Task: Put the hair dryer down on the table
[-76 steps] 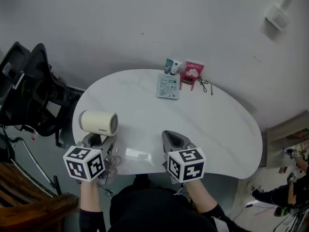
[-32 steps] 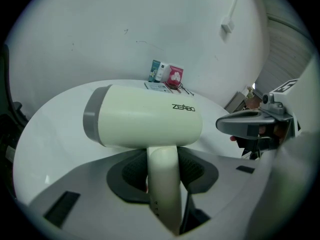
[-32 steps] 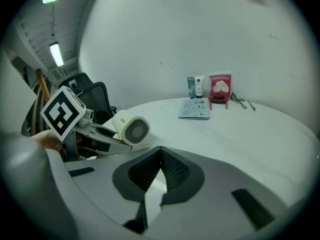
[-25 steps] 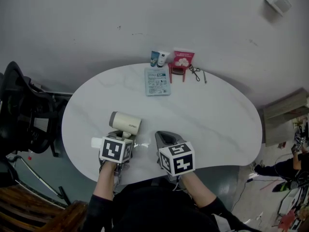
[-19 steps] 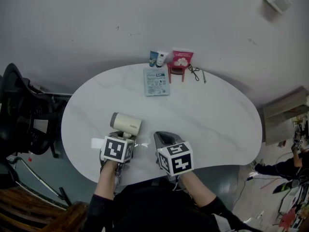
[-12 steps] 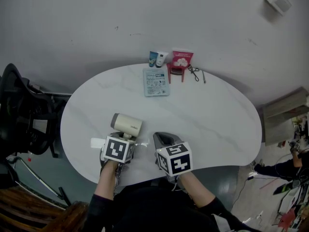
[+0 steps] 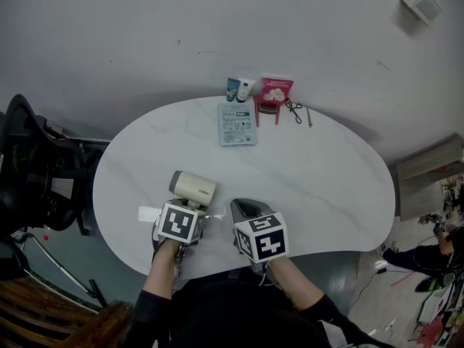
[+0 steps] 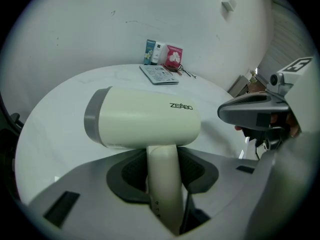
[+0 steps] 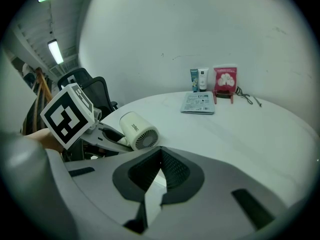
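In the head view the hair dryer (image 7: 193, 188) sits over the near left part of the table (image 7: 326, 180), with the left gripper (image 7: 190, 206) right behind it and the right gripper (image 7: 243, 207) just beside, to its right. The left gripper view shows the fingers (image 8: 198, 170) clamped on the dryer's cream handle from both sides, with the barrel lying crosswise above them and the bare table top beyond. In the right gripper view that gripper's fingers (image 9: 172, 171) are pressed together at their tips with nothing between them. To their left the dryer shows low over the table, its grille facing the camera. No view settles whether it touches the surface. By my reading the carry is done and the dryer is about where it belongs. Lowering it fully, opening the left fingers and drawing clear are not yet done.
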